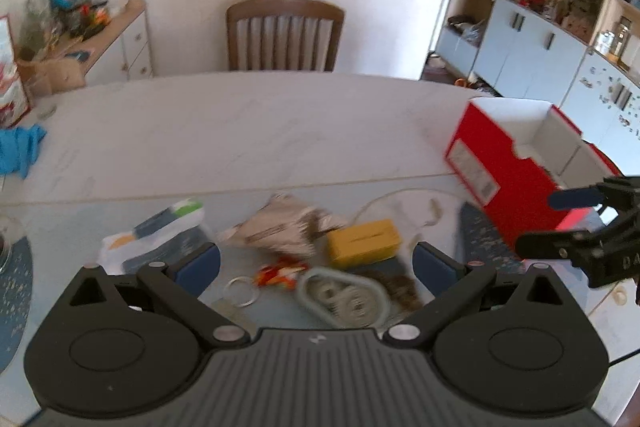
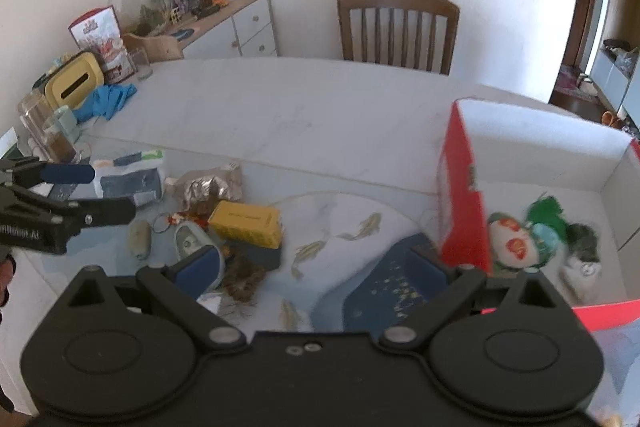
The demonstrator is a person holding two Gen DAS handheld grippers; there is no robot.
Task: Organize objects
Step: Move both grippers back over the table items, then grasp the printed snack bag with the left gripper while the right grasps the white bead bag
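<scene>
A pile of small objects lies on the table in front of my left gripper (image 1: pixel 316 263), which is open and empty above it: a yellow box (image 1: pixel 363 243), a crumpled foil bag (image 1: pixel 280 227), a grey-green case (image 1: pixel 344 297), a key ring (image 1: pixel 240 291) and a white-and-blue packet (image 1: pixel 160 235). A red cardboard box (image 1: pixel 516 163) stands open at the right. In the right wrist view it (image 2: pixel 464 195) holds a green-and-white toy (image 2: pixel 520 239). My right gripper (image 2: pixel 316 263) is open and empty, between the pile and the red box.
A wooden chair (image 1: pixel 284 35) stands behind the table (image 1: pixel 240 131). A blue cloth (image 2: pixel 108 99), a yellow tissue holder (image 2: pixel 72 83) and jars (image 2: pixel 48 131) sit at the table's left. A blue placemat (image 2: pixel 384 291) lies by the red box. A cluttered sideboard (image 2: pixel 224 15) is behind.
</scene>
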